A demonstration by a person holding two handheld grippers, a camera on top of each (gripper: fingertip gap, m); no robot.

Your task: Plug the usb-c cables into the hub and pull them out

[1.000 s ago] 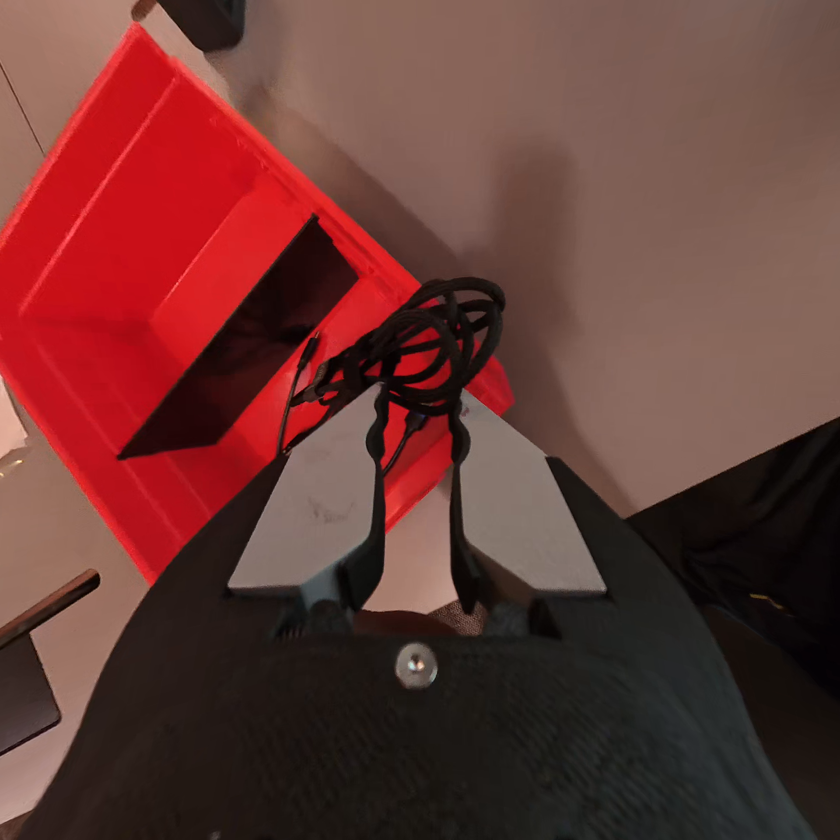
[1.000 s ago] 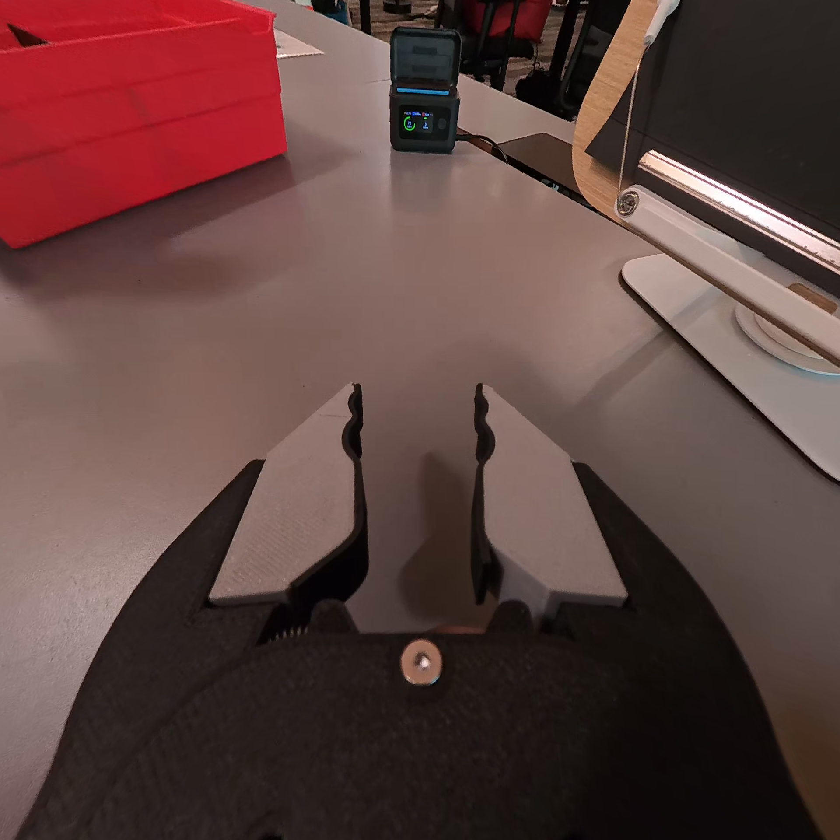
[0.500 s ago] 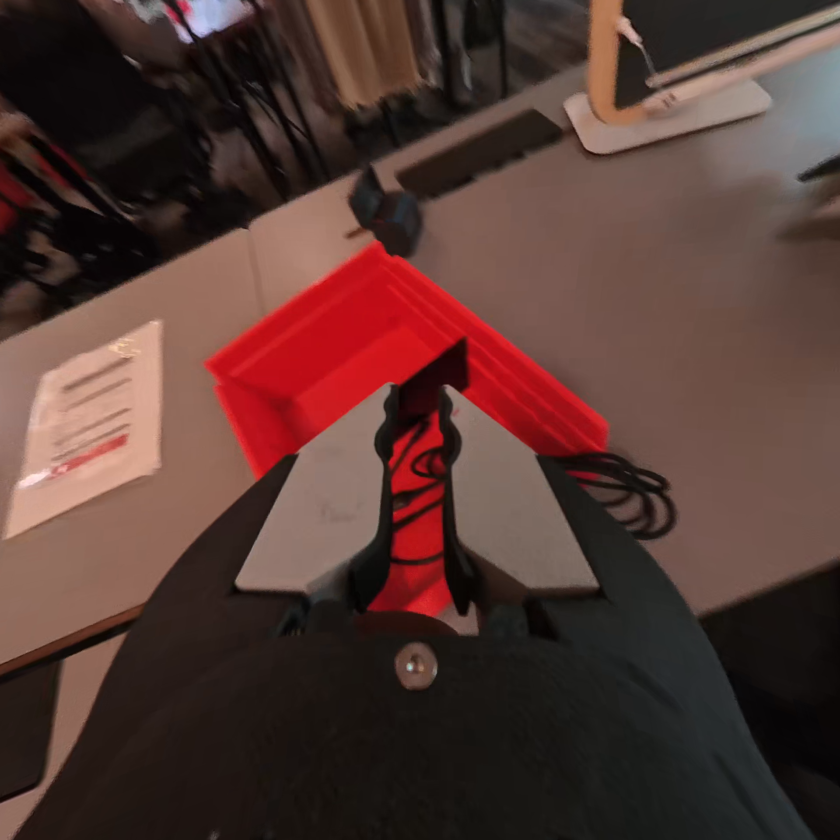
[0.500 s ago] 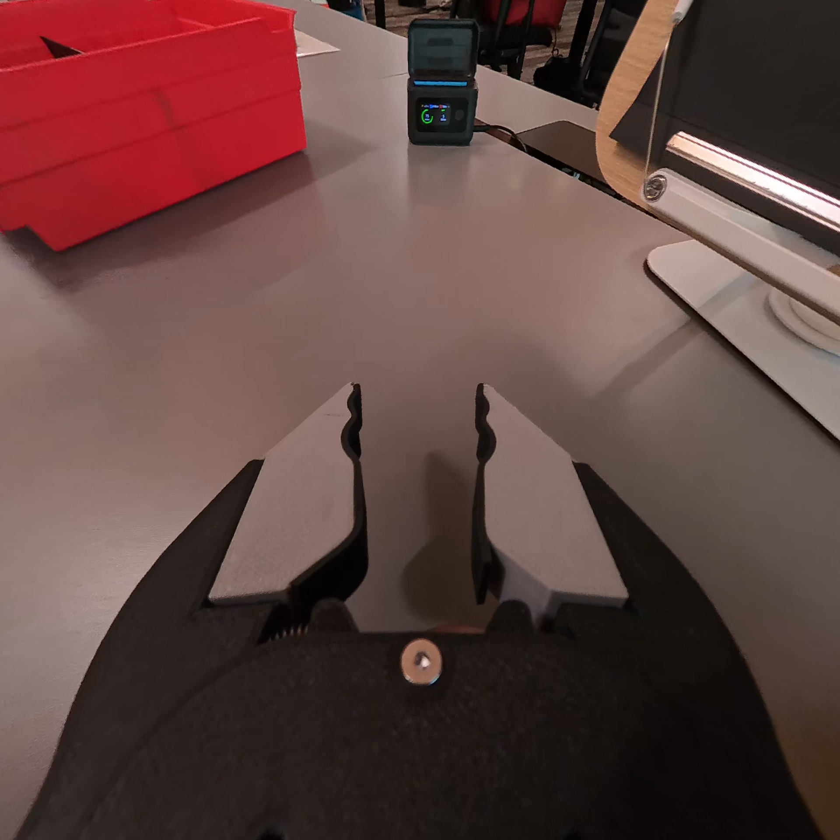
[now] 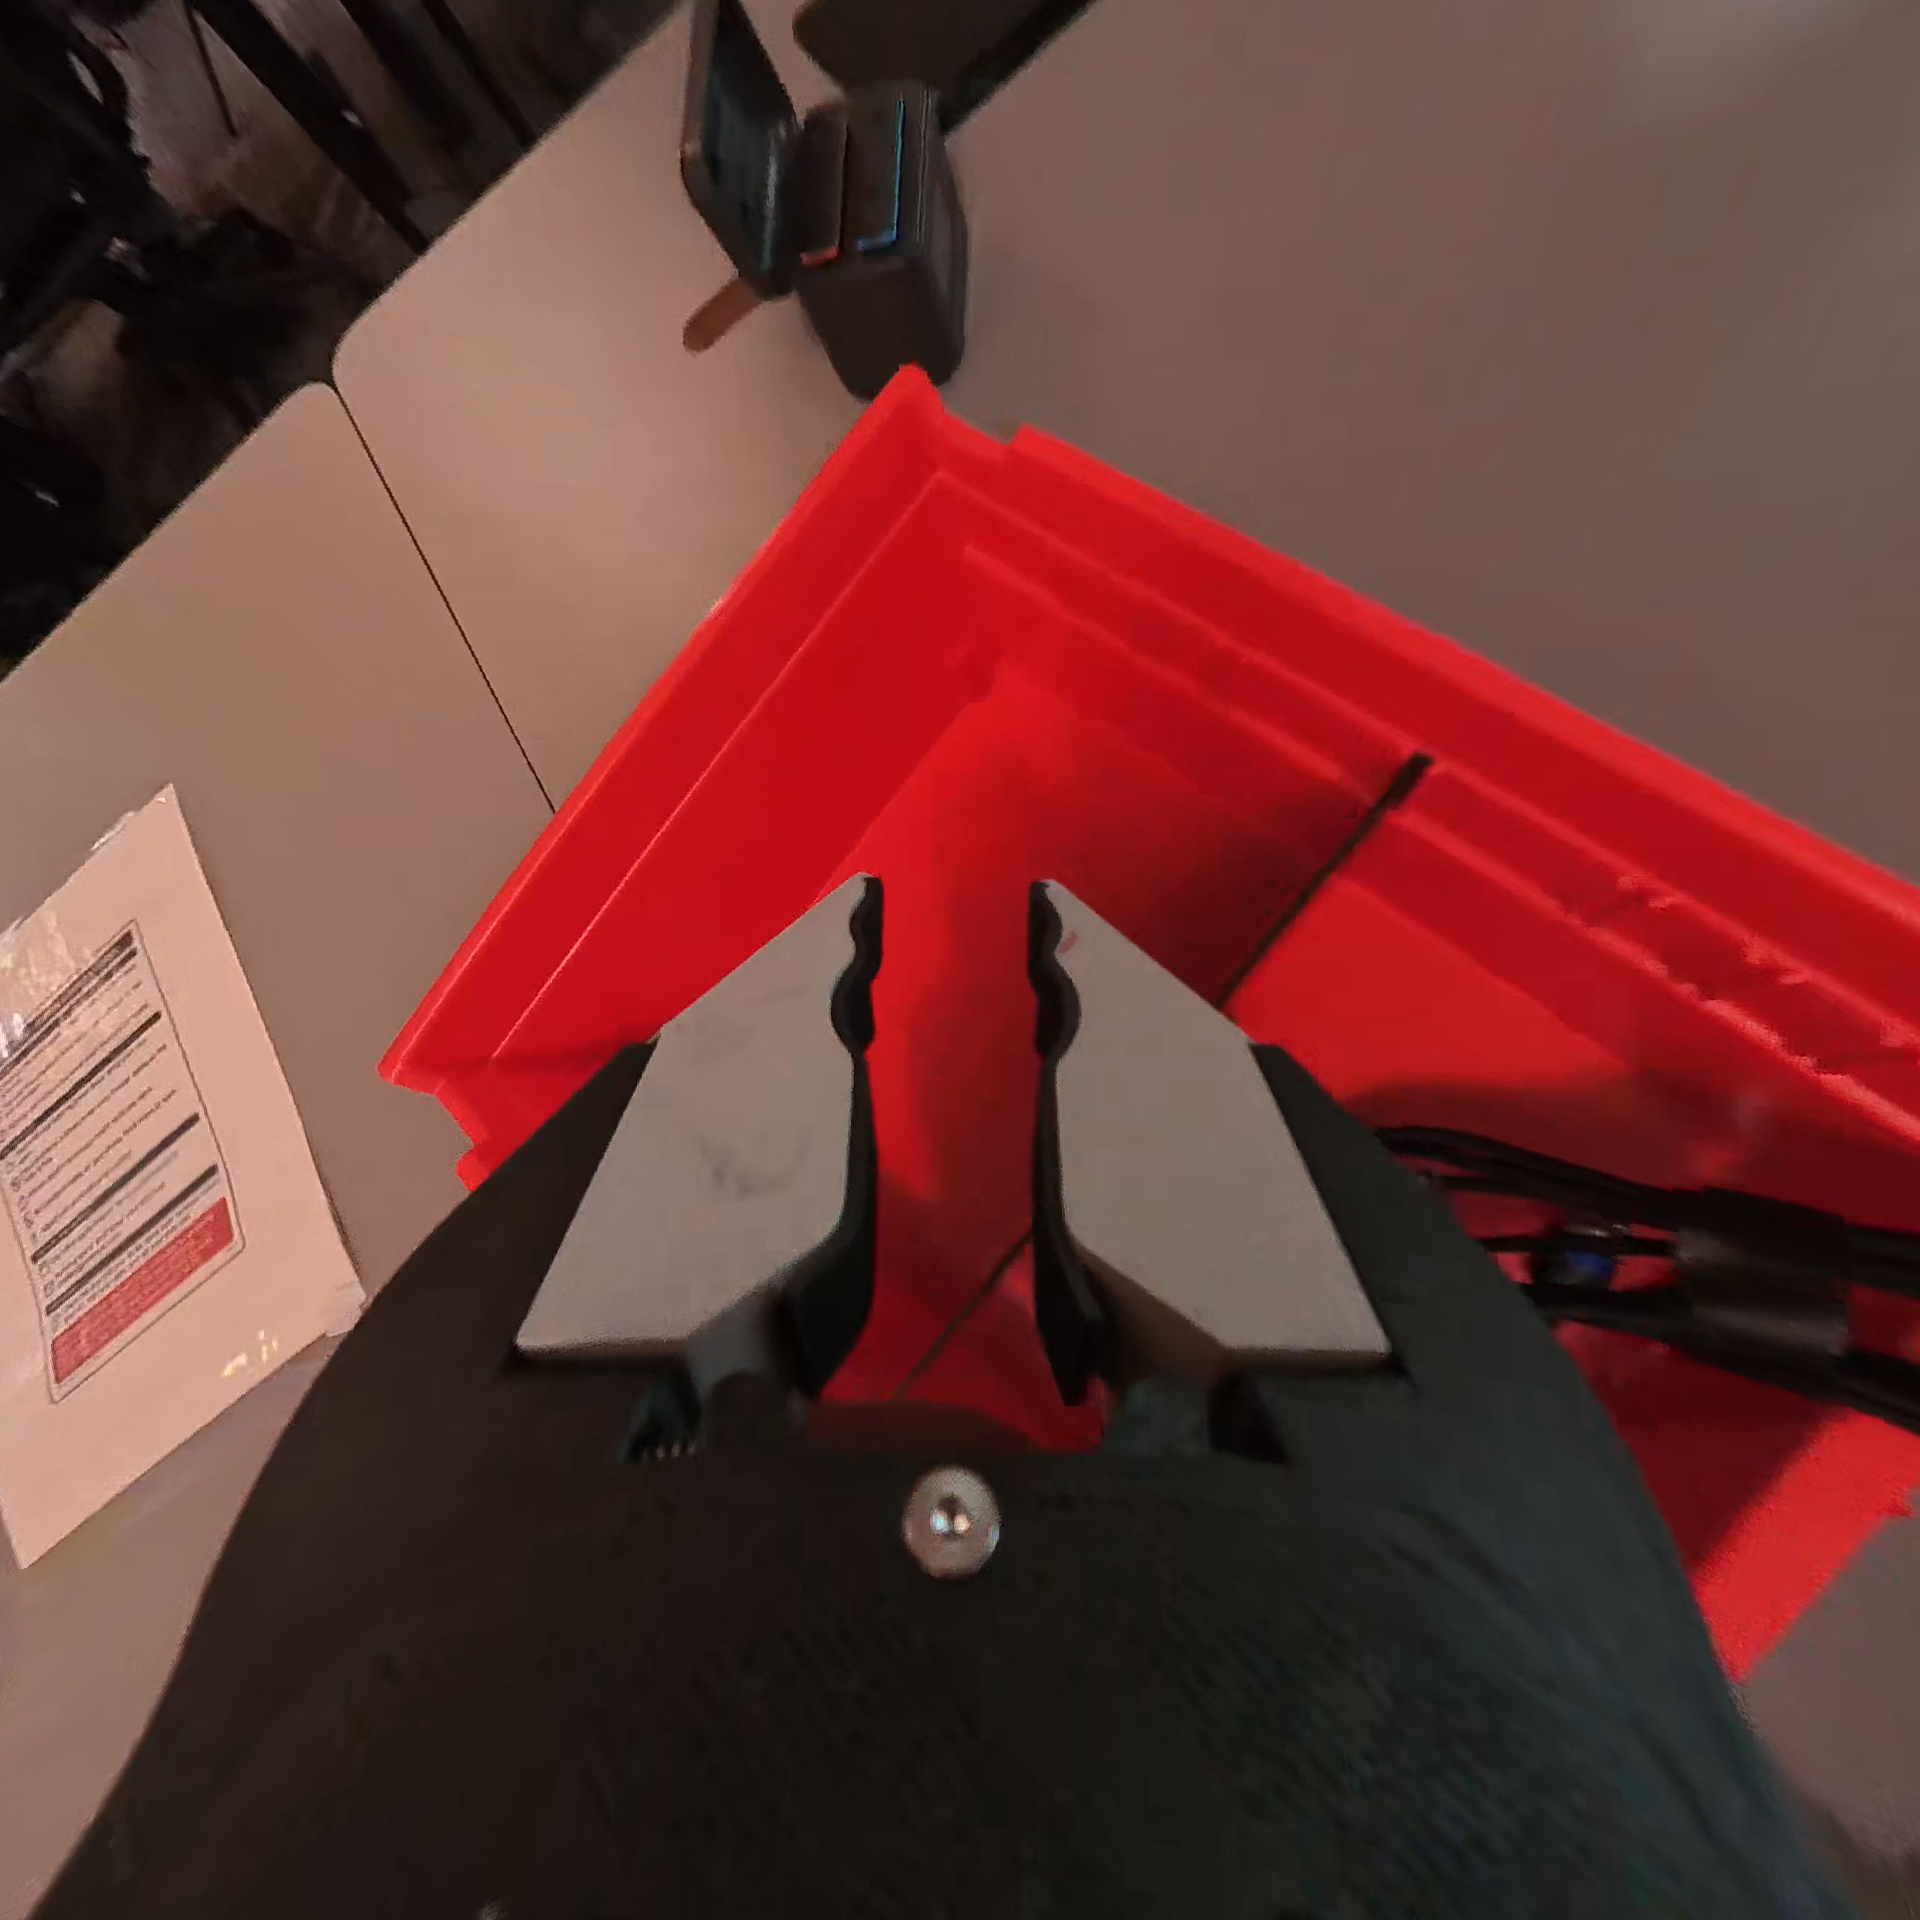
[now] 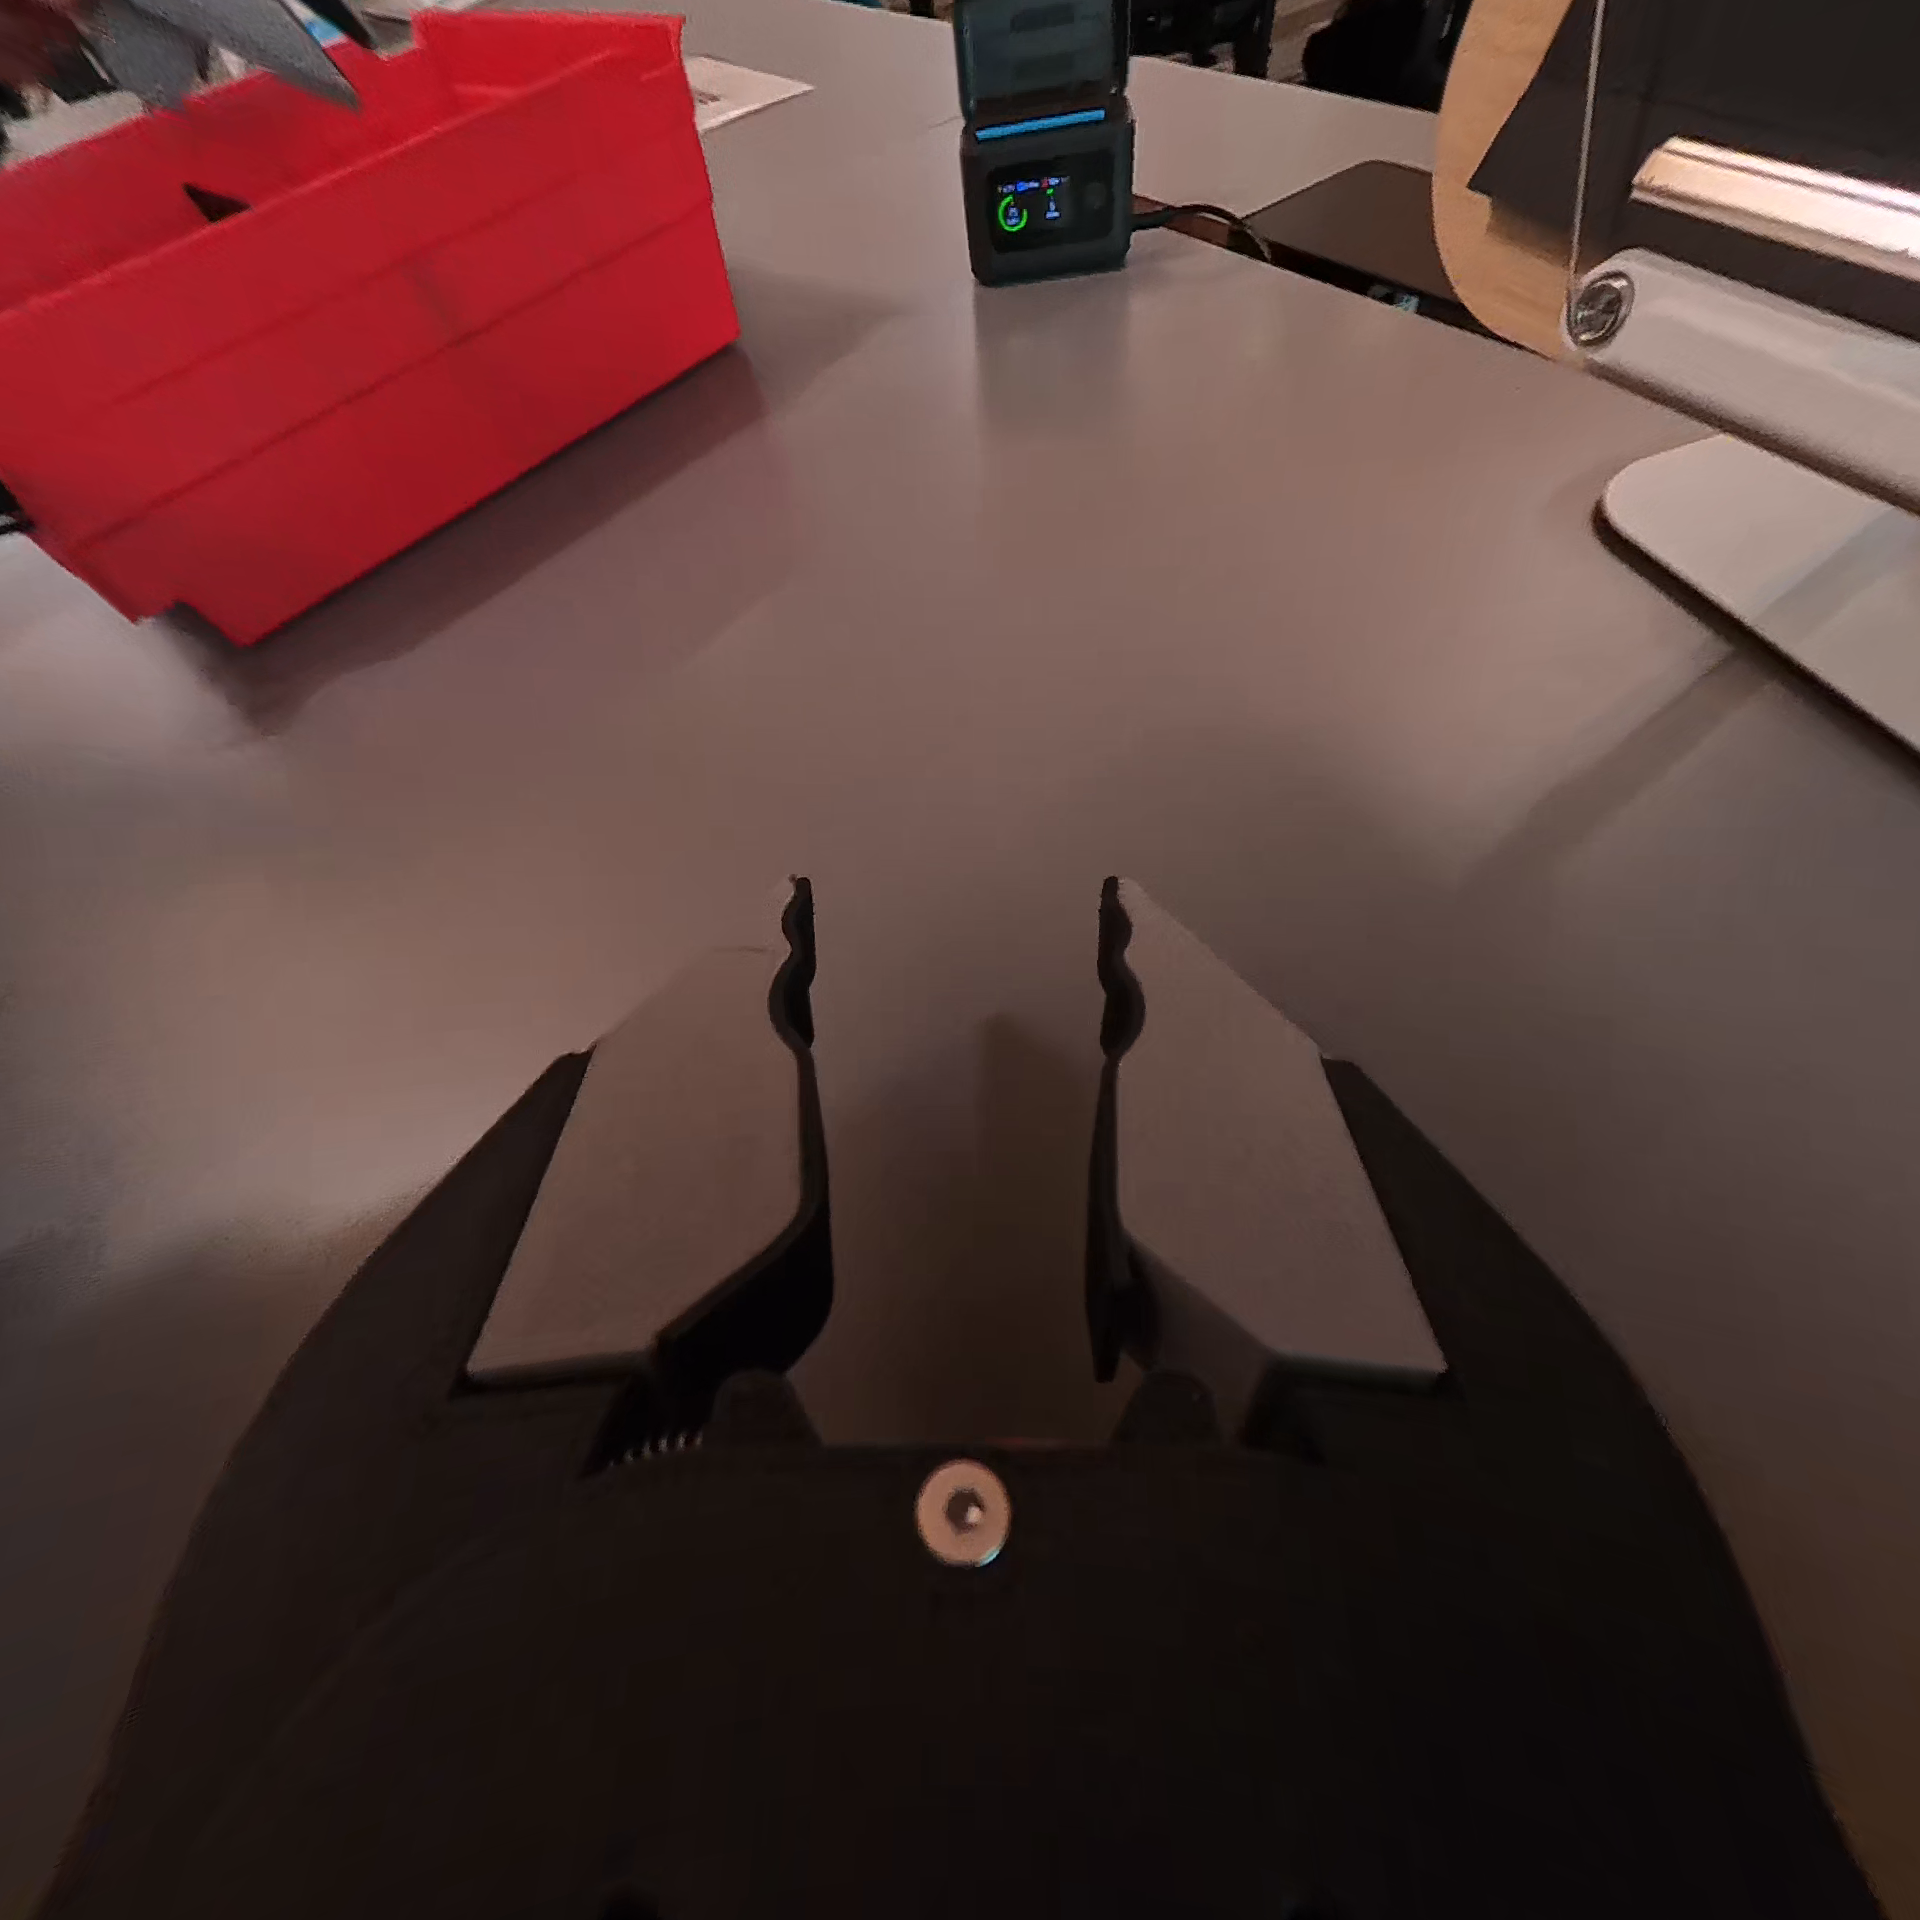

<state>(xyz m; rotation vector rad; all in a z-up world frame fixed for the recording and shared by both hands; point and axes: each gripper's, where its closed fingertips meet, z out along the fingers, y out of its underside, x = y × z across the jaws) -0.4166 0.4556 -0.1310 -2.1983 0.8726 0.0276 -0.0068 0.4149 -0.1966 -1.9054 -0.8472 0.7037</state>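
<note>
Since half a second ago the left tool [image 5: 951,894] has dropped in over the red bin [image 5: 1143,644], tips now above its floor beside a thin black divider [image 5: 1320,883]; its jaws stand a bit wider apart than before and hold nothing. The black usb-c cables [image 5: 1683,1247], which earlier lay coiled on the surface off the bin's right side, now show at the right of the left wrist view, bundled and running across the bin's edge; whether a hub is among them I cannot tell. The right tool [image 6: 954,894] has spread its jaws wider than half a second ago, empty, low over bare grey surface [image 6: 1039,623]. It has shifted too: bin [image 6: 364,343] and small black device with a lit screen [image 6: 1044,197] sit more central now, and the left tool's grey tip [image 6: 229,52] pokes in over the bin at far left. Surface is matte grey-brown, made of joined panels with a seam [image 5: 447,613]. A printed sheet in a plastic sleeve [image 5: 145,1174] lies left of the bin. A monitor's pale stand [image 6: 1766,582] sits at right. Dark chairs and clutter blur beyond the far edge.
</note>
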